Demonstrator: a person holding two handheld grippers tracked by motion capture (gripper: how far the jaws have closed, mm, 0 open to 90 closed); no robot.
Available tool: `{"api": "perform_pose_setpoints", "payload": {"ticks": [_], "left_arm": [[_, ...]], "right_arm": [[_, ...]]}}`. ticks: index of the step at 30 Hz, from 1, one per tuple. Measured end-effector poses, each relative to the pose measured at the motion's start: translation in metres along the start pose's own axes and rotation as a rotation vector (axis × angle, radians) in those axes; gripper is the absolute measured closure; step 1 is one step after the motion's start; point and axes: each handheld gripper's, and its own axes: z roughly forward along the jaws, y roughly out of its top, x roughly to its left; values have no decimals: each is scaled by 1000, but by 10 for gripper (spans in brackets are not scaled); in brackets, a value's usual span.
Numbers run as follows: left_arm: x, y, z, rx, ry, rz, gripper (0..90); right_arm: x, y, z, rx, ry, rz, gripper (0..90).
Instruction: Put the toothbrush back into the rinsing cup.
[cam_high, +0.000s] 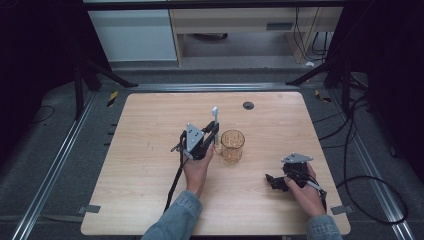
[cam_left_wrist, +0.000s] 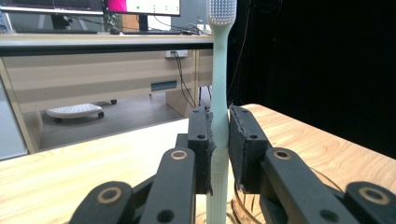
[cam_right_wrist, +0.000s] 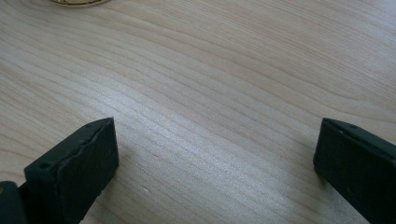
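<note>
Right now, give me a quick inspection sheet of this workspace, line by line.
Surface: wooden table, bare, with a dark round port near the far edge.
Job's things: toothbrush upright, bristles up; amber glass cup beside it.
Clutter: nothing seen.
Grippers: left gripper shut on the toothbrush; right gripper open above bare wood.
Cables: one trails from the left gripper toward the near edge; black loops on the floor at right.
Surroundings: dark curtains, desks, monitors.
</note>
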Motion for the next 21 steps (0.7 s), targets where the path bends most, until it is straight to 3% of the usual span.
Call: {"api": "perform_pose_setpoints", "payload": {"ticks": [21], "left_arm": [[-3,-10,1,46,-11,-1,786]], "right_arm": [[0,0,0,0,-1,0,4]]}}
